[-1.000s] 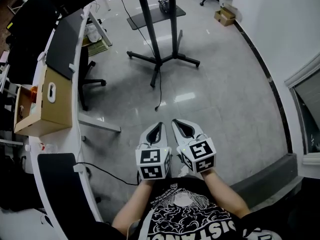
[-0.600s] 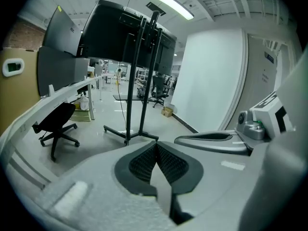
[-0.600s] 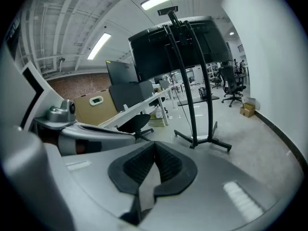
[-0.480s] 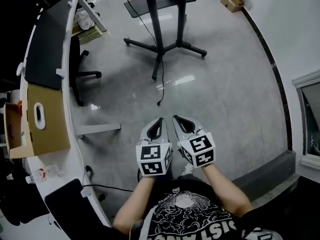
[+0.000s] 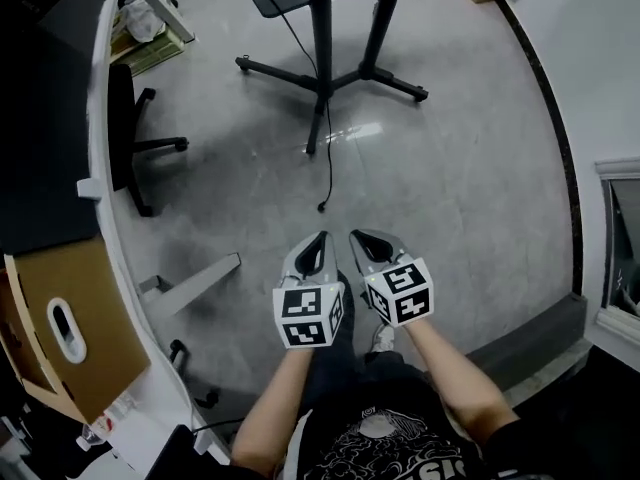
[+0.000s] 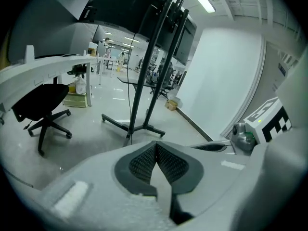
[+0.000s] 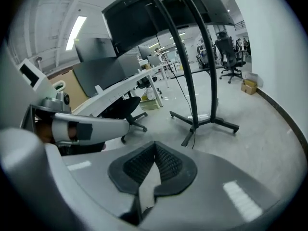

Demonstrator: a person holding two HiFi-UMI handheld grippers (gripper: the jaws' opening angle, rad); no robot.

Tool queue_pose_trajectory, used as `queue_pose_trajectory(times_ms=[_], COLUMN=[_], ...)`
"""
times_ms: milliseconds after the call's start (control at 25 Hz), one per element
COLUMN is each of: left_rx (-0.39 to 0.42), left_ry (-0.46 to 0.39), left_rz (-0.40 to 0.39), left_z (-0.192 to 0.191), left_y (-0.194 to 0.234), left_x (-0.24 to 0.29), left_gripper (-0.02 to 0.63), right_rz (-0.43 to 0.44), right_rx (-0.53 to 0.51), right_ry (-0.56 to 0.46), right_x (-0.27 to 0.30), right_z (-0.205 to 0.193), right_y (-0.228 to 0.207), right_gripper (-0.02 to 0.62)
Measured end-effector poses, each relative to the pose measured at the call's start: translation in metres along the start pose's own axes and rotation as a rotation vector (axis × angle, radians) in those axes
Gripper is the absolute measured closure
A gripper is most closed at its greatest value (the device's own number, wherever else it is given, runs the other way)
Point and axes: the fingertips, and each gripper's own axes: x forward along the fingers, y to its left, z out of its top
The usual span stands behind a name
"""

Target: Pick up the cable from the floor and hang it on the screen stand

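A thin black cable point(image 5: 328, 163) hangs from the black screen stand point(image 5: 322, 28), and its loose end point(image 5: 321, 206) lies on the grey floor. In the left gripper view the cable point(image 6: 128, 88) runs down beside the stand's poles point(image 6: 150, 81). In the right gripper view the cable point(image 7: 183, 95) drops to the stand's front leg point(image 7: 188, 136). My left gripper point(image 5: 319, 239) and right gripper point(image 5: 356, 235) are held side by side a short way short of the cable end. Both are shut with nothing between the pads.
A curved white desk point(image 5: 98, 183) runs along the left, with a cardboard box point(image 5: 85, 328) on it. A black office chair point(image 5: 125, 133) stands beside the desk, and a desk leg point(image 5: 195, 278) reaches out over the floor. A white wall with a dark baseboard point(image 5: 560, 158) closes the right side.
The view has swung: the desk and box slid down the left side, and the stand sits higher and larger. Both grippers stay shut, side by side.
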Motion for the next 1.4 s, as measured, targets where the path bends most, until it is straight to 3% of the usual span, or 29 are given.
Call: queue_pose_trajectory(times_ms=[560,960,1400], left_rx=[-0.020,-0.043,0.010], left_ry=[0.103,0.166,0.200], left_rz=[-0.076,-0.053,-0.047], left_z=[-0.063,-0.130,-0.182], left_y=[0.100,0.136,0.167], left_x=[0.132,0.207,0.285], left_gripper=[0.607,0.607,0.607], right_rz=[-0.055,-0.053,-0.068], right_rx=[0.202,0.319,0.430], right_ry=[0.188,0.212,0.225], right_x=[0.174,0.254,0.346], right_z=[-0.081,-0.153,-0.226], right_y=[-0.073,-0.108,-0.154], right_gripper=[0.568,0.543,0.523])
